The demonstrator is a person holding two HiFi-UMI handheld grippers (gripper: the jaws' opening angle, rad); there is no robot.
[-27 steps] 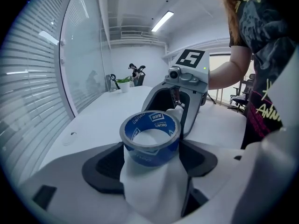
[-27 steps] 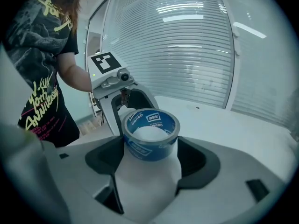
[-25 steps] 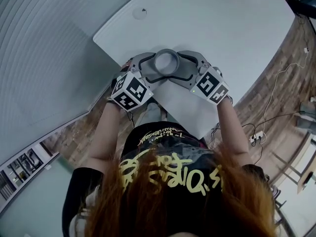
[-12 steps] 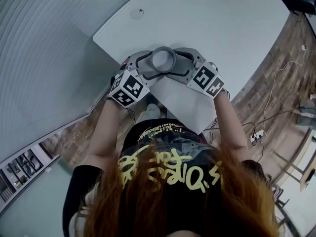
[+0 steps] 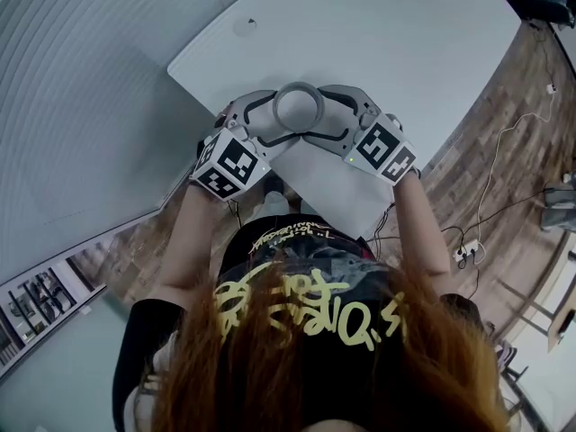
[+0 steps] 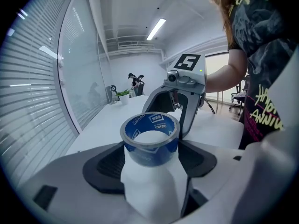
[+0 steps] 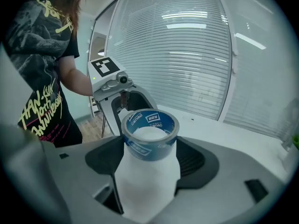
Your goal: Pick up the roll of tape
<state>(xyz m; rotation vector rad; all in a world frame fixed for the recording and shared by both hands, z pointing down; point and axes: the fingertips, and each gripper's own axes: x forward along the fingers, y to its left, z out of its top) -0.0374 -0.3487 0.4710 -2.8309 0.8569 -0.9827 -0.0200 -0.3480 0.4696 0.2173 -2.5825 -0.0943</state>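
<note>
The roll of tape (image 6: 150, 139) stood between the tips of both sets of fingers; left gripper (image 5: 270, 120) and right gripper (image 5: 331, 120) each seemed part-closed against its sides; a good lift needed even pressure, rising straight off the surface (image 5: 405, 52).

One tape roll (image 6: 150, 149), two tongs (image 6: 150, 164) (image 7: 148, 164) (one table (image 5: 405, 43))

Glossy blue tape (image 6: 149, 154); matt grey plastic left gripper (image 6: 150, 148) with ribbed black pads (image 6: 105, 164); smooth white counter (image 6: 107, 125); wooden floor (image 5: 486, 151).
</note>
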